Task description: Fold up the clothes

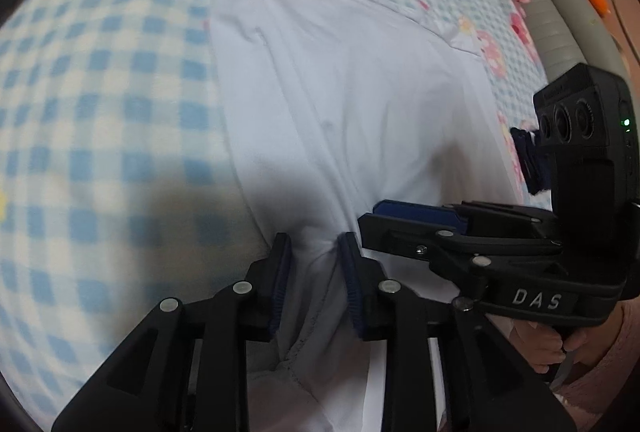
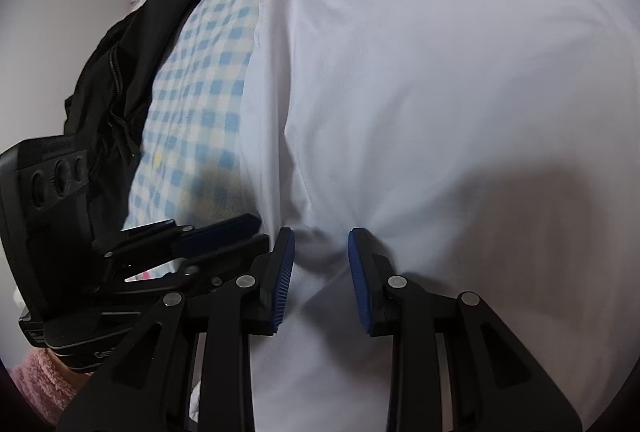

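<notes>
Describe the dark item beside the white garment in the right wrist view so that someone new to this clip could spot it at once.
Start from the blue-and-white checked bedspread that covers the bed. The white garment lies spread across it; left of that, along the bed's edge, lies a black jacket. It is the only dark cloth there, crumpled, with a zipper.

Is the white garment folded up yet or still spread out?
Mostly spread: the white garment lies long and flat across the checked blanket, bunched only where both grippers pinch its near edge.

A big white soft cloth garment (image 2: 420, 91) lies spread out, a bit wrinkled, across the middle of the blue-and-white checked bed cover (image 2: 200, 103).
</notes>
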`<state>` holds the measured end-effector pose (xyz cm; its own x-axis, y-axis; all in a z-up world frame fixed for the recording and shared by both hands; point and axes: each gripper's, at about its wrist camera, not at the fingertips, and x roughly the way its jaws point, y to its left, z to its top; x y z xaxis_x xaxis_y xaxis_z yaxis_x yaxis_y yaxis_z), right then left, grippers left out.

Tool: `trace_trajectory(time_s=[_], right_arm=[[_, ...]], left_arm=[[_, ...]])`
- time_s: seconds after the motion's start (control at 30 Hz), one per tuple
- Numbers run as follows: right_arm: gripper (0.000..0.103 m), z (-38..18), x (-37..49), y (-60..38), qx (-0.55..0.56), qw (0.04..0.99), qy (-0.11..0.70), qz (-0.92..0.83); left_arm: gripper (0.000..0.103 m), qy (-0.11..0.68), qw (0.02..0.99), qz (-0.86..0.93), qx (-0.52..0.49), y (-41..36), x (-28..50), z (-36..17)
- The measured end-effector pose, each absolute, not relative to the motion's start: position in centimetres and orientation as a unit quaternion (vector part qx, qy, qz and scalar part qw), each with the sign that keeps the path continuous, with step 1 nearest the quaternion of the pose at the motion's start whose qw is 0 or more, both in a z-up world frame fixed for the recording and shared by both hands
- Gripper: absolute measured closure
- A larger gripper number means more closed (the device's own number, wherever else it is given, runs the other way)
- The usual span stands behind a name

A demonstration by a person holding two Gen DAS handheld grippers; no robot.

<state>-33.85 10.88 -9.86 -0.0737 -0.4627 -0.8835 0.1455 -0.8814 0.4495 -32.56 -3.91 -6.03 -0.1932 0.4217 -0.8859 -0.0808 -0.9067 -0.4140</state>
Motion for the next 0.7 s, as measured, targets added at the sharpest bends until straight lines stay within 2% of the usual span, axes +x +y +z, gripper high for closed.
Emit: trace_trajectory(time_s=[0.17, 0.33, 0.37, 0.63, 0.67, 0.7], right_arm=[[0.071, -10.1, -33.8, 10.1, 0.651, 0.215, -0.092, -0.723], [0.071, -10.4, -33.9, 9.9, 0.653, 0.211, -0.084, -0.722], [0.071, -10.5, -33.9, 9.9, 0.654, 0.21, -0.084, -0.722], [0.069, -10.2, -34.6, 10.1, 0.651, 0.202, -0.082, -0.727], [0.066, -10.0, -34.8, 10.2, 0.649, 0.2, -0.082, -0.729], [0.064, -9.8, -35.1, 10.2, 0.647, 0.199, -0.081, -0.731]], left_arm=[[0.099, -0.124, 0.137, 0.765, -0.617, -4.4, -32.5, -5.5], [0.099, -0.141, 0.109, 0.763, -0.621, -7.0, -32.1, -5.0], [0.103, -0.146, 0.104, 0.762, -0.622, -7.5, -31.9, -5.2], [0.099, -0.193, 0.094, 0.759, -0.615, -10.1, -31.7, -5.5], [0.096, -0.199, 0.097, 0.762, -0.608, -10.2, -32.0, -5.3], [0.086, -0.204, 0.101, 0.765, -0.602, -10.2, -32.3, -5.1]])
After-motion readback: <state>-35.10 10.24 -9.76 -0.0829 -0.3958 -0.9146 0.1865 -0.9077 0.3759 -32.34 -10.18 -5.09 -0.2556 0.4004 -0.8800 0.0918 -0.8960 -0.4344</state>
